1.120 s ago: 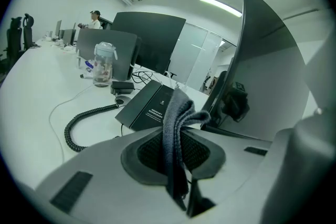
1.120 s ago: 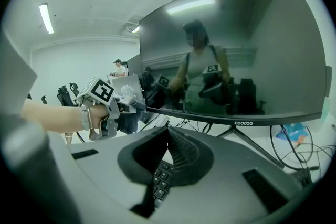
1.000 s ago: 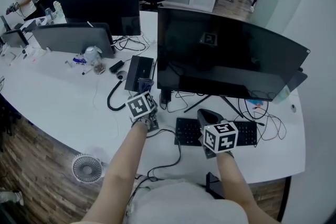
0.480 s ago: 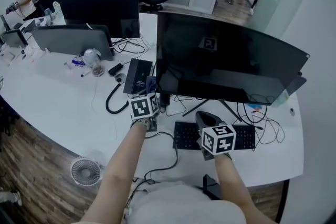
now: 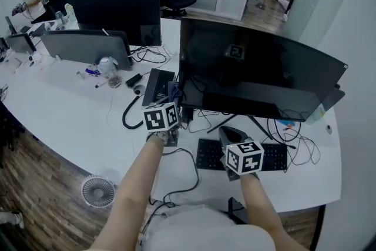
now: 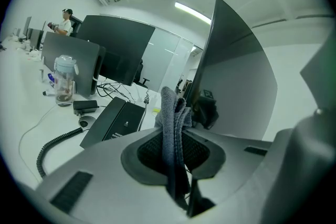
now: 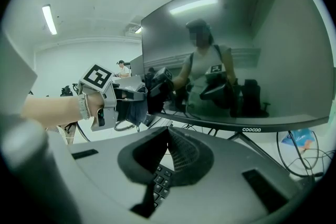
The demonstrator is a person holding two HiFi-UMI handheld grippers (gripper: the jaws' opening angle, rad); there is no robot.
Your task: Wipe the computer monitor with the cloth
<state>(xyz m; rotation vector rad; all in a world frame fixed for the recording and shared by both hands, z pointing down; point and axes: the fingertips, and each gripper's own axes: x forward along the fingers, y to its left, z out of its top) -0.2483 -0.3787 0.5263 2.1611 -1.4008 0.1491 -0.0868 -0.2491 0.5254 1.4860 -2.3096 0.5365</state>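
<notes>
Cloth [image 6: 173,131] is hanging pinched in the left gripper [image 6: 176,110]; right gripper [image 7: 168,134] is hovering clenched, empty, above the keyboard [image 5: 273,153]; monitor [image 5: 258,67] is standing just ahead, its width stretching rightward from the cloth at its lower left corner.

Closed right tool [image 7: 167,131] before dark monitor [image 7: 252,44]

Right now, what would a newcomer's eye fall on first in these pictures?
The wide dark monitor fills the middle of the white desk. At its lower left corner, the left gripper has its jaws shut on a grey cloth; the right gripper hangs empty above the black keyboard.
</notes>
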